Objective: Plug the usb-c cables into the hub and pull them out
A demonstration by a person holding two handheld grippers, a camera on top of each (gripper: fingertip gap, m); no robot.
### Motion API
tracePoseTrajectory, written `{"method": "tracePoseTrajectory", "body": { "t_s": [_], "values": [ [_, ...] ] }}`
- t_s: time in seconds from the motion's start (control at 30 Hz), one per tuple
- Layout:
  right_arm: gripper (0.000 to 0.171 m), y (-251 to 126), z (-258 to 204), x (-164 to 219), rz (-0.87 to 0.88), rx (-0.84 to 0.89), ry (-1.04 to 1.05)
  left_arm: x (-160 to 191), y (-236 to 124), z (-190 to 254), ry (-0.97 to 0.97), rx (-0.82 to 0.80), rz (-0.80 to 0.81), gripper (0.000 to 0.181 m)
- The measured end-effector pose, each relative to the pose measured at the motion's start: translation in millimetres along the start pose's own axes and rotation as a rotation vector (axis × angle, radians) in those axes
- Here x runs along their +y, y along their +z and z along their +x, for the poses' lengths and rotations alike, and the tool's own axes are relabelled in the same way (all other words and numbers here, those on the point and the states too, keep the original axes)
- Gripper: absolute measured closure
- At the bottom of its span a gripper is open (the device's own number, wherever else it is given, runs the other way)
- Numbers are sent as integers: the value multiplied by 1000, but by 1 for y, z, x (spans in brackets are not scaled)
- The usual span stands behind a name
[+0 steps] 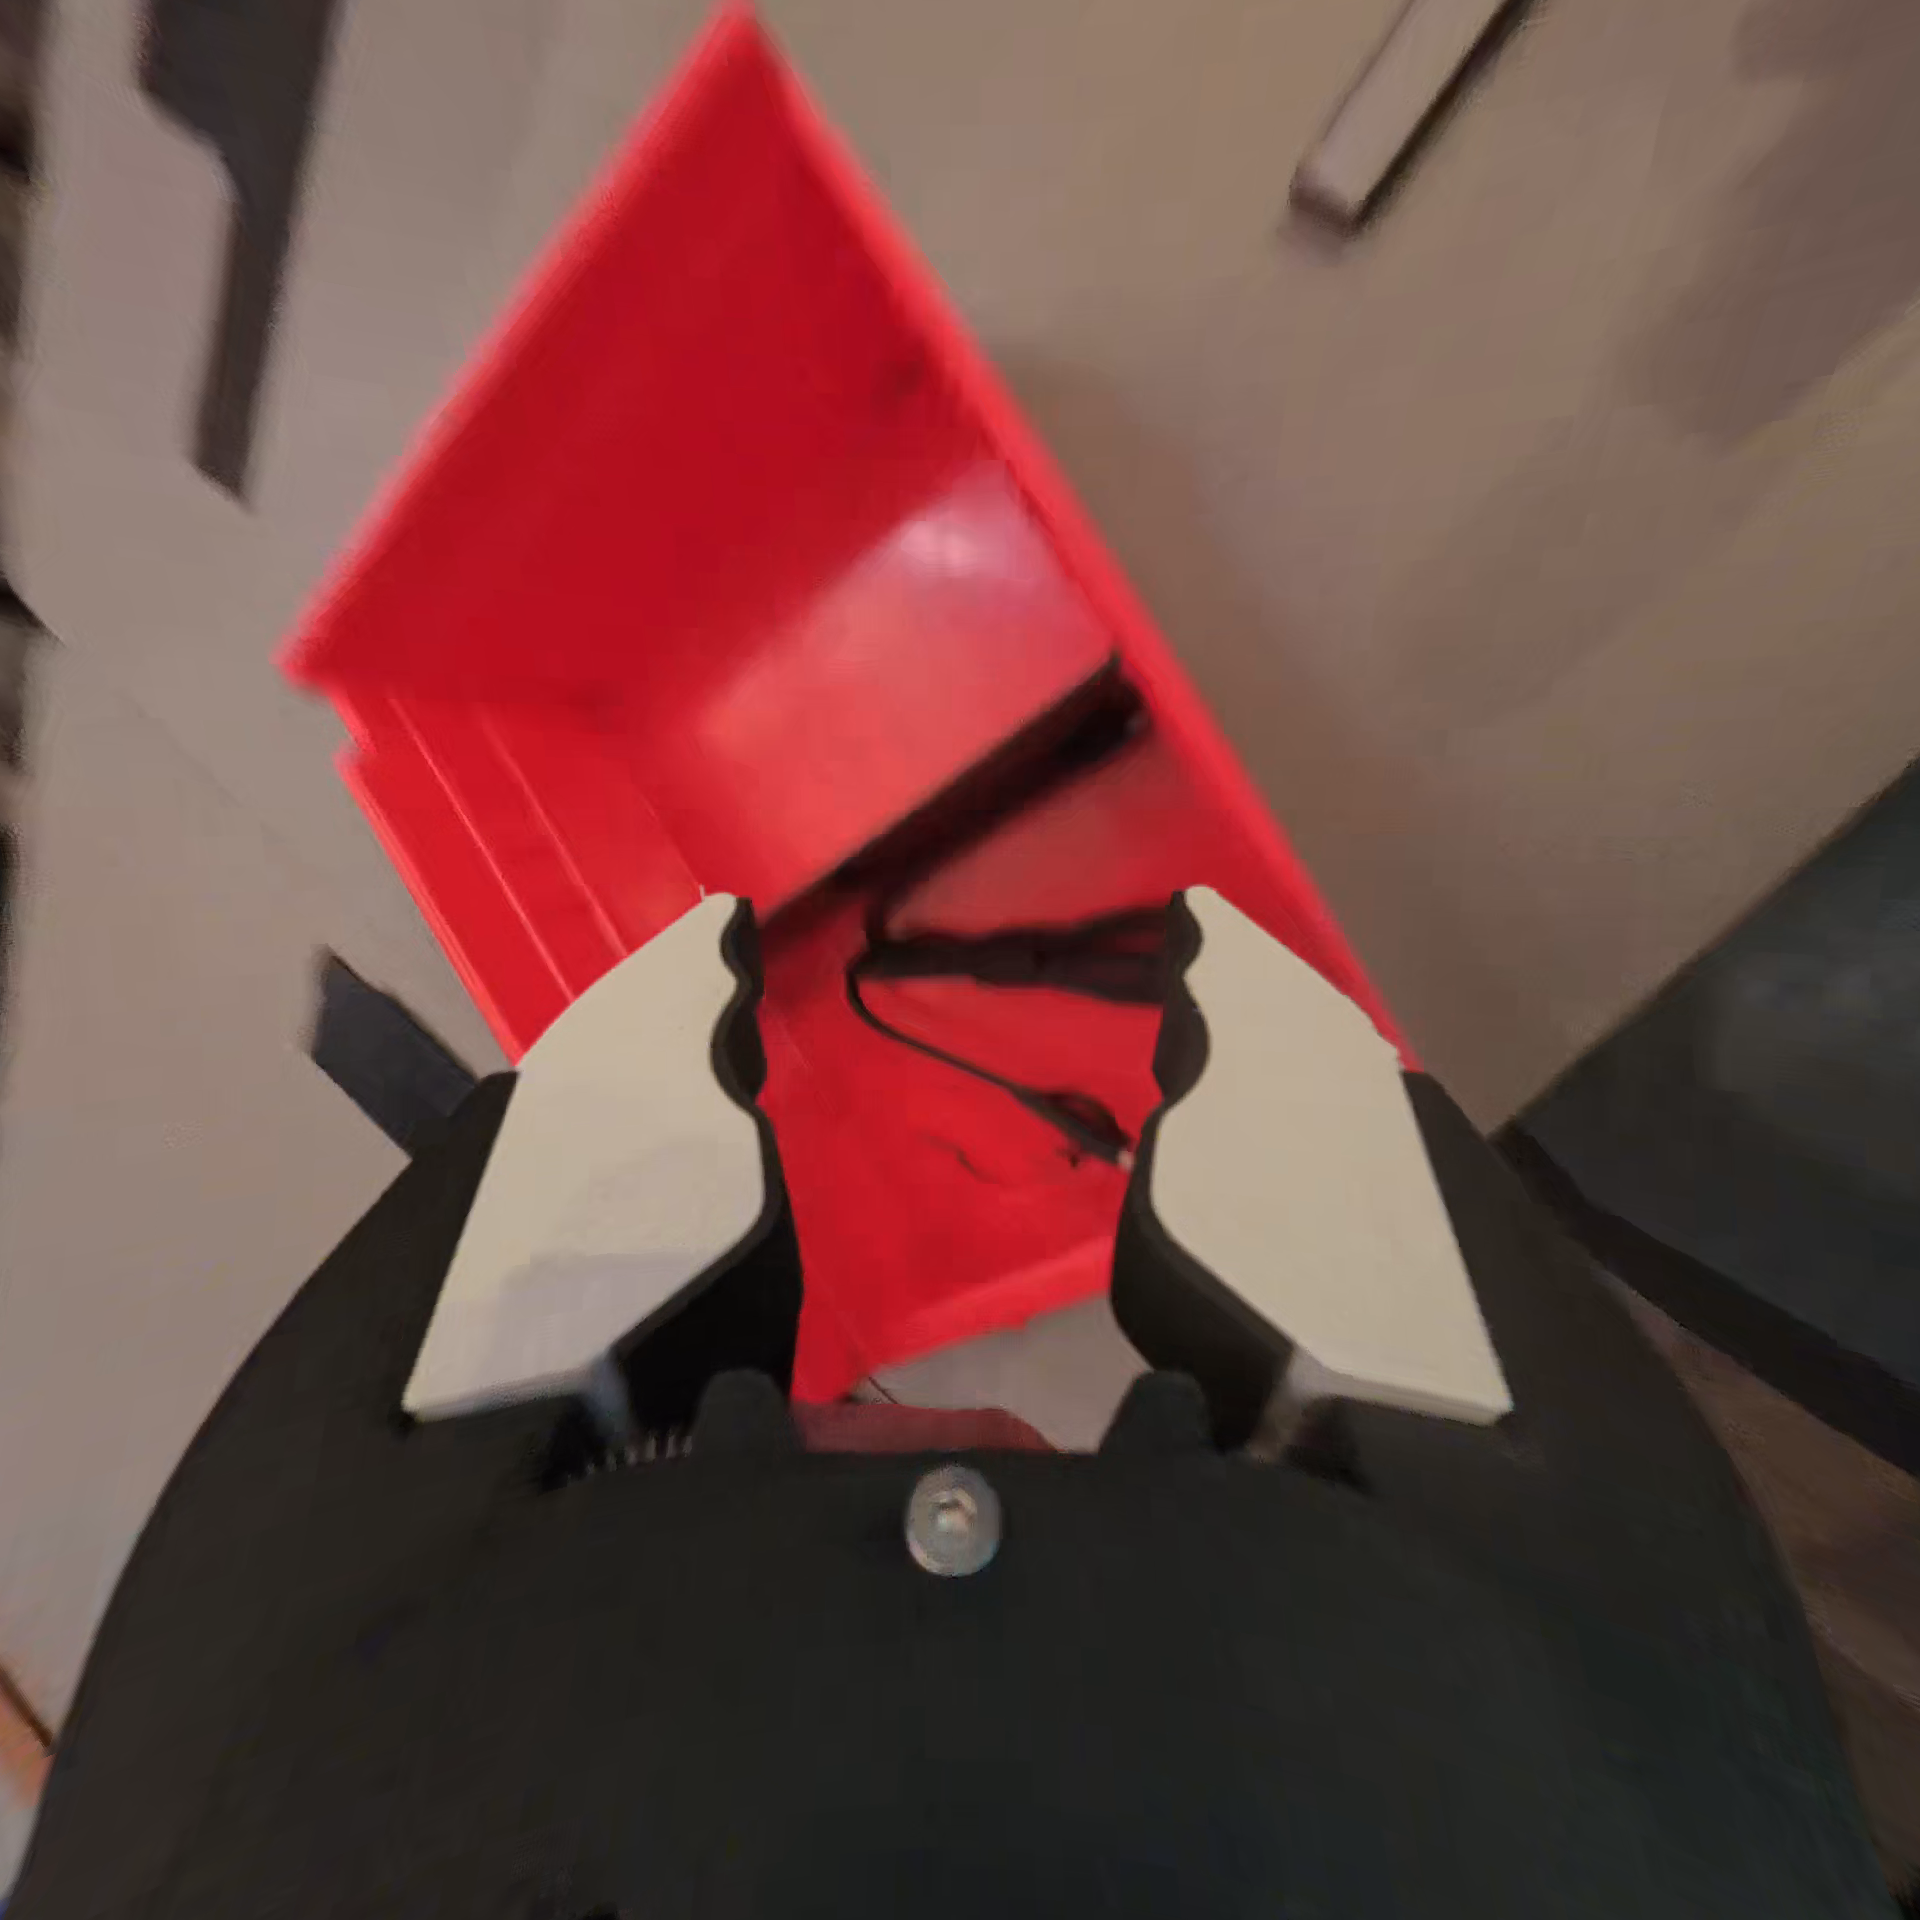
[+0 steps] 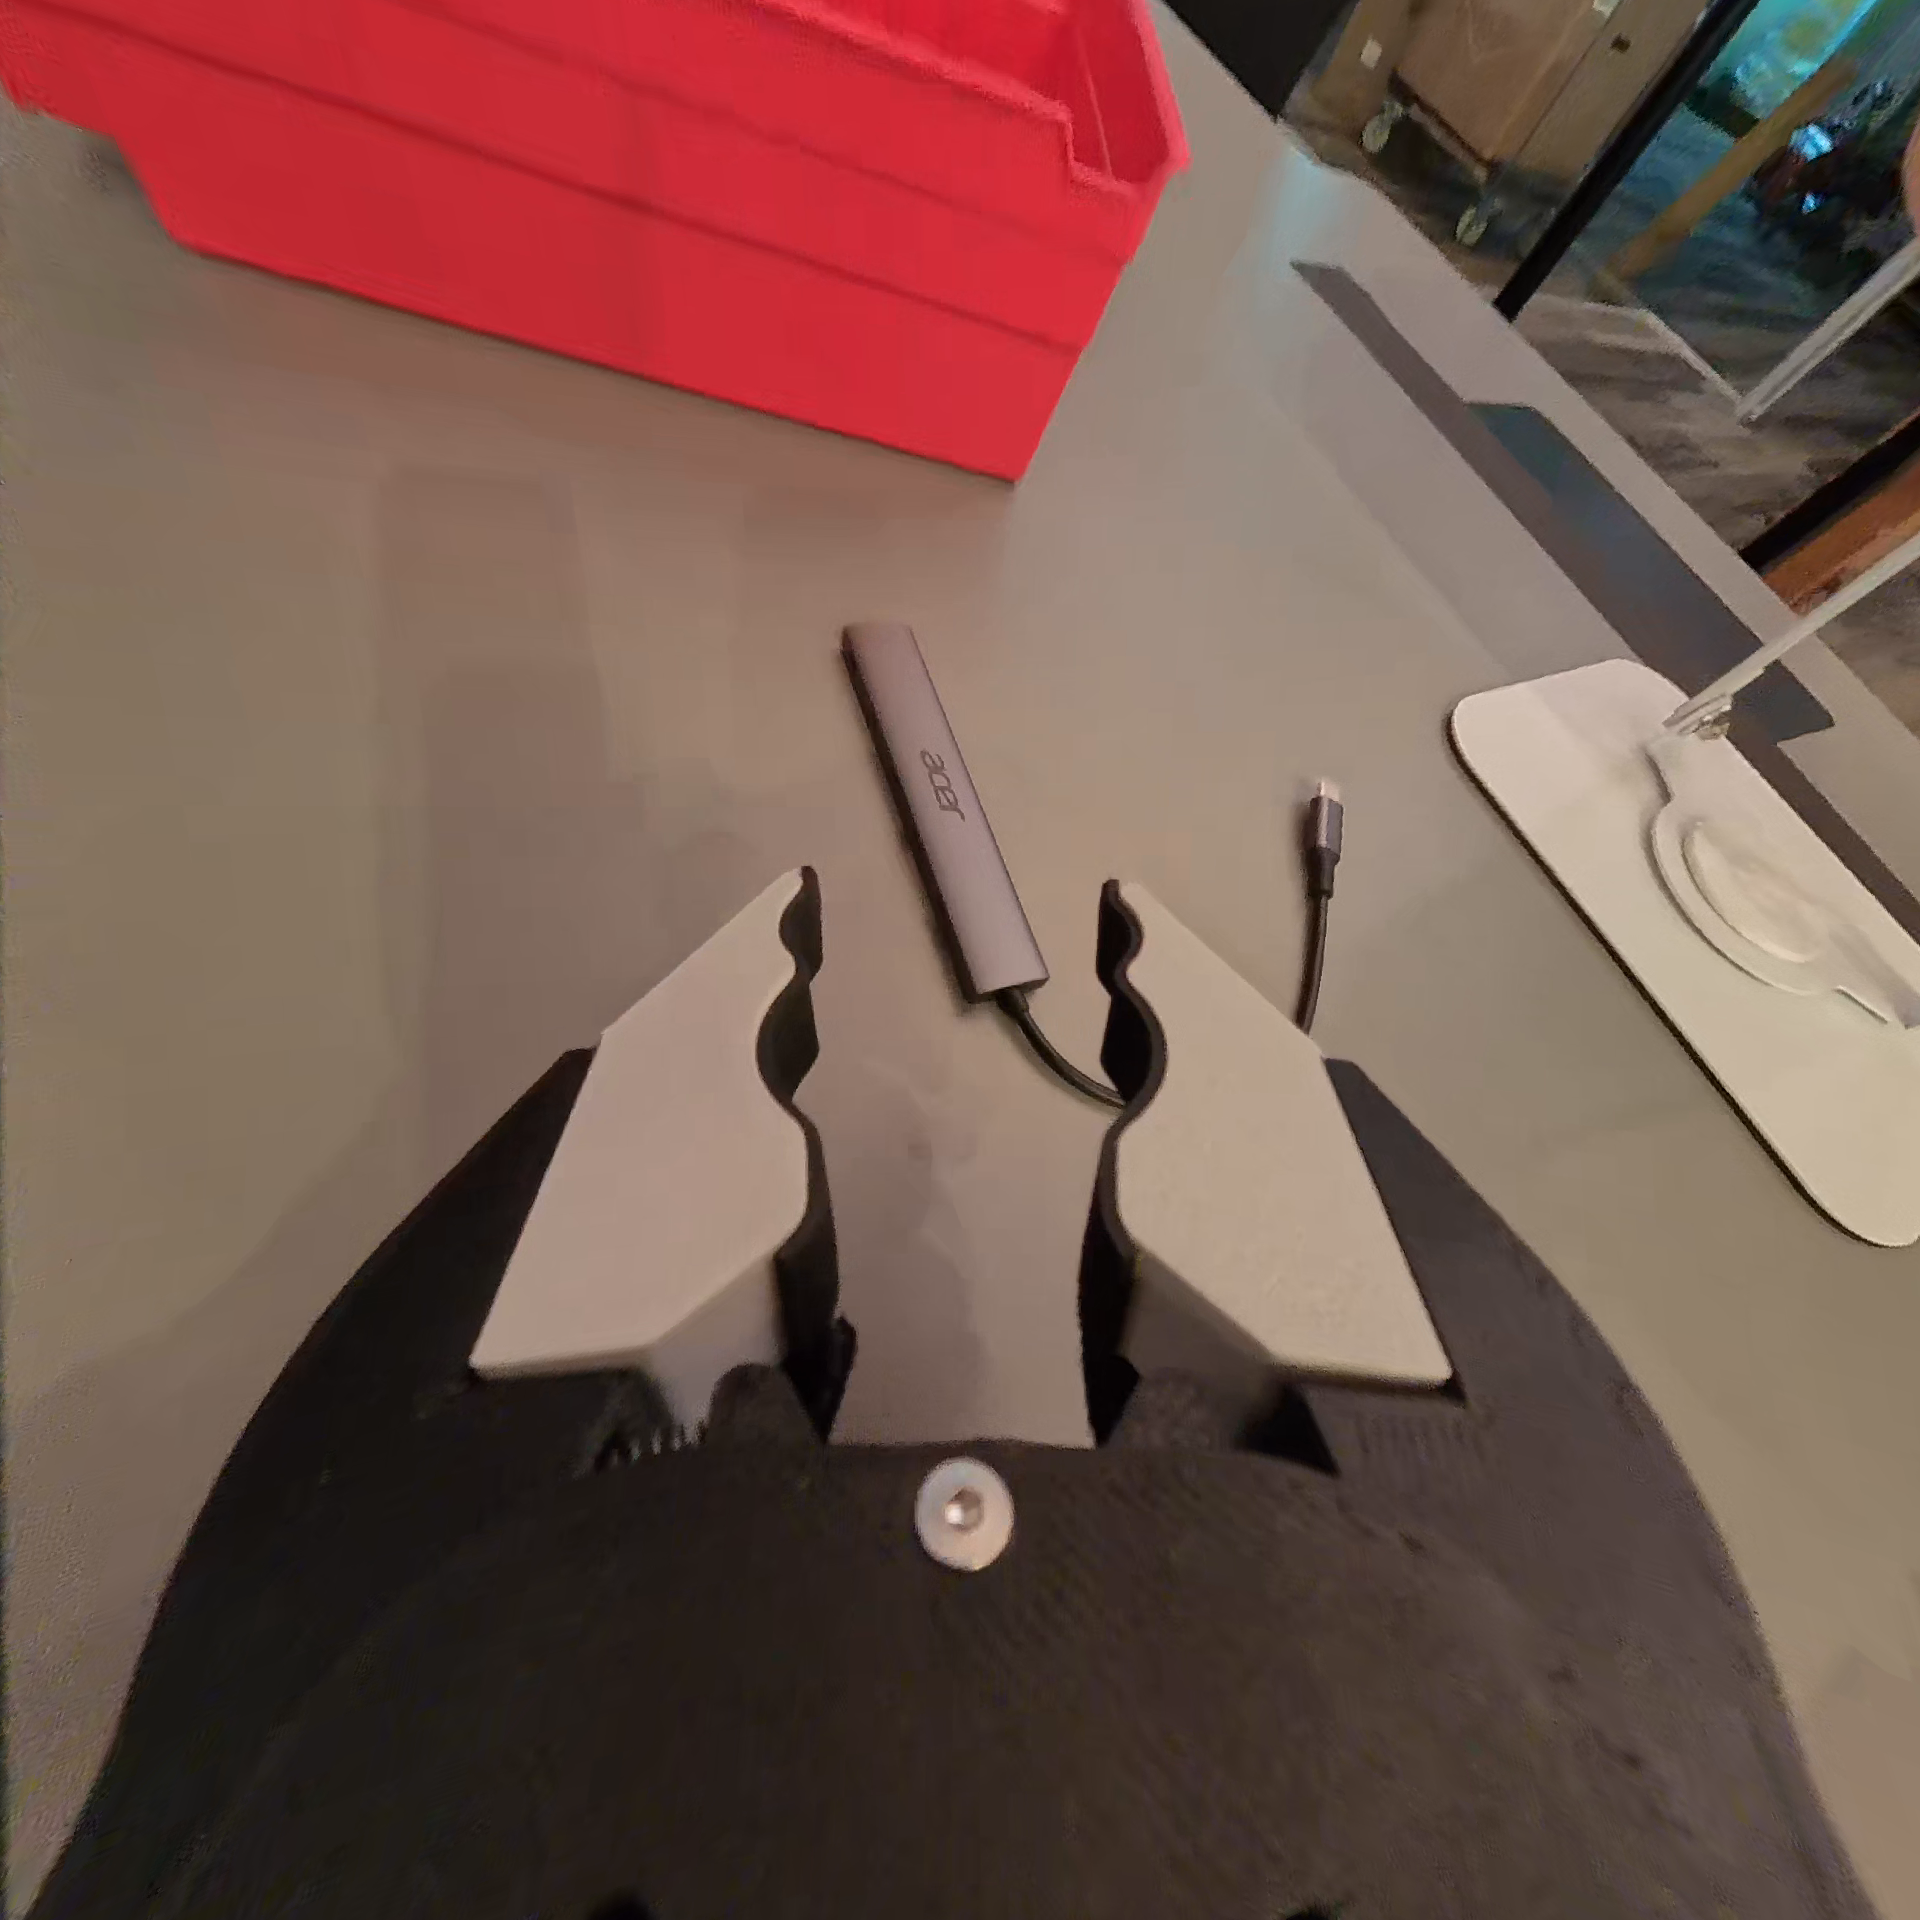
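Observation:
In the left wrist view my left gripper [image 1: 961, 920] is open and empty, held above a red bin [image 1: 665, 499]. A thin black cable [image 1: 977, 1023] lies on the bin floor between and beyond my fingers, with a small plug end [image 1: 1101, 1143] near the right finger. In the right wrist view my right gripper [image 2: 961, 894] is open and empty just above the grey table. A slim grey hub [image 2: 940, 810] lies flat just beyond the fingertips. Its own short cable [image 2: 1314, 951] curls behind my right finger and ends in a plug [image 2: 1328, 821].
The red bin [image 2: 623, 229] stands at the back left of the grey table [image 2: 416, 727]. A white lamp base [image 2: 1621, 883] with a thin stem sits at the right. A dark strip [image 2: 1558, 488] marks the table's right edge, with the floor beyond. My right gripper is the nearer one to the slim grey hub [image 2: 940, 810]: about 7 cm, against 25 cm.

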State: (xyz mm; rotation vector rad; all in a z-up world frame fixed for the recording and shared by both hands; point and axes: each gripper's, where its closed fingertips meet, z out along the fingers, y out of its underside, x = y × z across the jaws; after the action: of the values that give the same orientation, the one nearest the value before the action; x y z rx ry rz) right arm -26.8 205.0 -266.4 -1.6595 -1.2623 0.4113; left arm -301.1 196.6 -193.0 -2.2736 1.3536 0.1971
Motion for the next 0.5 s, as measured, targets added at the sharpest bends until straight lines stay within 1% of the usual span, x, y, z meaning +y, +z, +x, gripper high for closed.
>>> {"method": "tracePoseTrajectory", "body": {
  "t_s": [0.03, 0.1, 0.2, 0.27, 0.33, 0.4, 0.5],
  "values": [
    [119, 5, 1, 4, -22, 3, -7, 19, 3, -1, -41, 15, -33, 108],
    [118, 13, 0, 7, -49, -7, -26, 46, 16, 3, -47, 40, -93, 115],
    [117, 22, 0, 8, -71, -8, -49, 78, 44, 0, 82, 12, -203, 131],
    [117, 24, -2, 10, -81, -8, -58, 83, 60, -3, 231, -10, -220, 140],
    [117, 23, -2, 13, -92, -3, -76, 81, 72, -2, 364, -4, -208, 144],
    [118, 20, 0, 13, -85, 5, -80, 73, 82, -2, 457, 2, -153, 153],
    [118, 18, 2, 11, -71, 13, -66, 82, 98, -9, 590, -13, -225, 160]
  ]
}}
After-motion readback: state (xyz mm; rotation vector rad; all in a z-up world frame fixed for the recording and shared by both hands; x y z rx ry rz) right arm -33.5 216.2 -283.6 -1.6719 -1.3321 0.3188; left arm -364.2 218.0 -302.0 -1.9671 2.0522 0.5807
